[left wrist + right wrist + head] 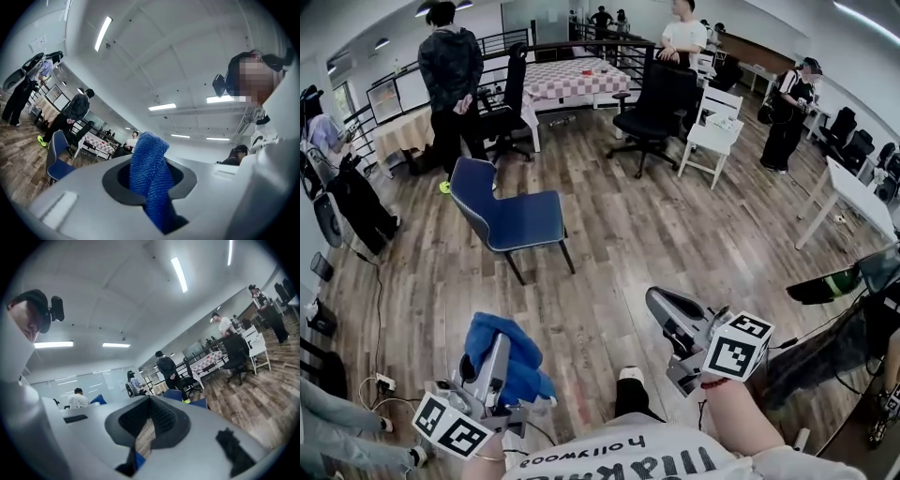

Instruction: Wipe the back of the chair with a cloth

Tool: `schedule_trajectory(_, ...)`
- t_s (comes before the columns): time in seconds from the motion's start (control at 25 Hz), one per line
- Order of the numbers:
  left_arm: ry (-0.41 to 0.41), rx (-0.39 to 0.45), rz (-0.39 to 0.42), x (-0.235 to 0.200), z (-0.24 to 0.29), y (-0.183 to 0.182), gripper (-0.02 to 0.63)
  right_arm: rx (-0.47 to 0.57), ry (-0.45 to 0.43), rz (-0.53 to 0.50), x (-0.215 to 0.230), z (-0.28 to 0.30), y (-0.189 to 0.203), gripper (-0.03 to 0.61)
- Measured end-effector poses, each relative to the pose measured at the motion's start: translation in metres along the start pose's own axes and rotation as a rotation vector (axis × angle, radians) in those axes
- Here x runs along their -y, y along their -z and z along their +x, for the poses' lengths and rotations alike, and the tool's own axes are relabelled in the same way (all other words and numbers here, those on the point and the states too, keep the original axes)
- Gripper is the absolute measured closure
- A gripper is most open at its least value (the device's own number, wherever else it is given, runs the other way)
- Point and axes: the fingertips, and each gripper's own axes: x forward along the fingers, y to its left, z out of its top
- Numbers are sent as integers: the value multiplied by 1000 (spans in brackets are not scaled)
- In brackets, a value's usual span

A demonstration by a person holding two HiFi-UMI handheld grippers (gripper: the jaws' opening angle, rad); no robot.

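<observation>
The left tongs [499, 341] pinch the cloth [527, 367]; the right tongs [655, 299] are pressed together, empty. The chair [521, 218] stands well apart, unwiped.

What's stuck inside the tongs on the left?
A blue cloth, pinched between the left tongs, its top poking out. How much lies deeper inside is covered by their grey body.

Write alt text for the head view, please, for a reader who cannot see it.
The left gripper holds a blue cloth; the right gripper is shut and empty. A blue chair stands ahead on the wooden floor.
</observation>
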Motion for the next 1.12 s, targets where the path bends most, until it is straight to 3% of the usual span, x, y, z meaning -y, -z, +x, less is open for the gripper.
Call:
schedule_trajectory(0.2,-1,19,0,-14,79,5,546,18,-40,25,69,18,-35,563)
schedule_trajectory(0.56,-16,93,39,-44,235,18,546,0,-90,-27,206,58,-109,563)
schedule_trajectory(0.8,-14,187,-12,-58,297,19,546,34,-60,-13,281,71,-139,563)
schedule_trajectory(1.0,-69,149,-6,-73,332,27,548,58,-57,33,313,77,-145,563)
schedule_trajectory(1.12,-62,146,-13,-82,353,27,546,36,-12,36,335,78,-137,563)
